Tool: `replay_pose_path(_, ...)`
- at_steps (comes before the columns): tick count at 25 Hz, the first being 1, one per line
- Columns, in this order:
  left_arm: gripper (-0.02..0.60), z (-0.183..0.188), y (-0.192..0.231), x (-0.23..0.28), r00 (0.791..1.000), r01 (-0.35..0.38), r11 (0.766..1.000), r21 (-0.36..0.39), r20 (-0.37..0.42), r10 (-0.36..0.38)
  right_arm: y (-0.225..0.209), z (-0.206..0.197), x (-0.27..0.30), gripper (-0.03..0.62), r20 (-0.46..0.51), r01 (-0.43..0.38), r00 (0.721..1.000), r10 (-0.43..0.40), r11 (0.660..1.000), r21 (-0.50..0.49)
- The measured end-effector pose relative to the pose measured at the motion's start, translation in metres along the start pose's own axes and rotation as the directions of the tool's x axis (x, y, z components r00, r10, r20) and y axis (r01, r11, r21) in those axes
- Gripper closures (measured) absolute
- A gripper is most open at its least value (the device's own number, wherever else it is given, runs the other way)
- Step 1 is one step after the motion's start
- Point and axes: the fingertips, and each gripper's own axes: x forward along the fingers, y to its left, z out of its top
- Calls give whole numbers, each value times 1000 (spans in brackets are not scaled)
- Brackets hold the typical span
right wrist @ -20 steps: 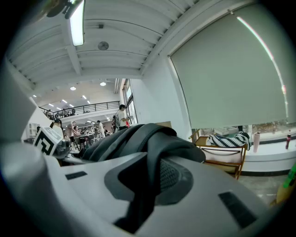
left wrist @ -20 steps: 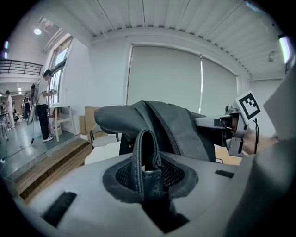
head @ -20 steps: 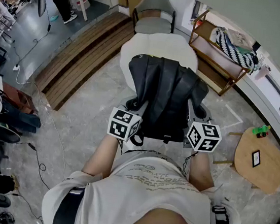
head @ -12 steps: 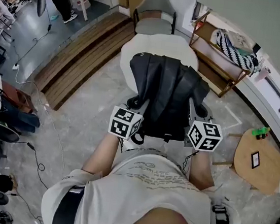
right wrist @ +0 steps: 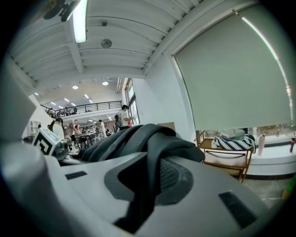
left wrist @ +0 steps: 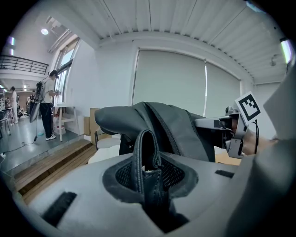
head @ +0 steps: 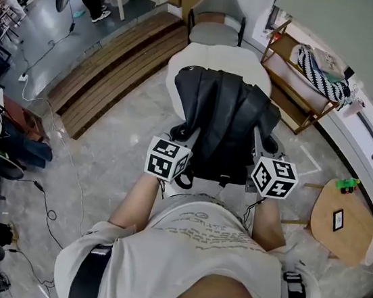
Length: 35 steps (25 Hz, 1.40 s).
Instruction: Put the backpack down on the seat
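A black backpack (head: pixel 220 125) hangs in the air between my two grippers, its far end over the near edge of the white seat (head: pixel 183 69). My left gripper (head: pixel 186 138) is shut on a black padded strap (left wrist: pixel 144 157) of the backpack (left wrist: pixel 157 122). My right gripper (head: pixel 263 147) is shut on the other strap (right wrist: pixel 150 171), and the bag's body (right wrist: pixel 125 139) bulges just past its jaws. The right gripper's marker cube (left wrist: pixel 248 105) shows across the bag in the left gripper view.
A grey chair (head: pixel 216 16) stands behind the seat. To the right are a wooden shelf (head: pixel 296 91) with a striped cloth and a round wooden table (head: pixel 343 223). Wooden steps (head: pixel 105 69) run along the left; cables lie on the floor. People stand far off.
Both grippers have carried the backpack a little forward, so it reaches slightly farther over the seat. The grips on the straps are unchanged.
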Motion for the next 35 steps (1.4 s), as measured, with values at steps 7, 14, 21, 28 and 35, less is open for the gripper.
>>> replay_pose_path(7, 480, 0, 31, -9, 1000, 5, 999, -36, 6, -5, 25, 4, 22, 545, -9, -6, 1000, 6, 1000, -7)
replay_pose_path(14, 479, -1, 60, -22, 999, 17, 999, -46, 31, -15, 54, 3, 37, 545, 0, -2, 1000, 2, 1000, -10)
replay_pose_path(21, 479, -4, 77, -28, 999, 22, 997, -70, 36, -20, 69, 2, 48, 545, -16, -14, 1000, 14, 1000, -10)
replay_pose_path(28, 479, -9, 89, -16, 1000, 13, 997, -80, 14, -12, 63, -8, 65, 545, -37, -24, 999, 25, 999, 24)
replay_pose_path(35, 479, -1, 112, 7, 1000, 6, 997, -79, 9, -5, 54, -6, 101, 545, -30, -39, 999, 41, 998, 41)
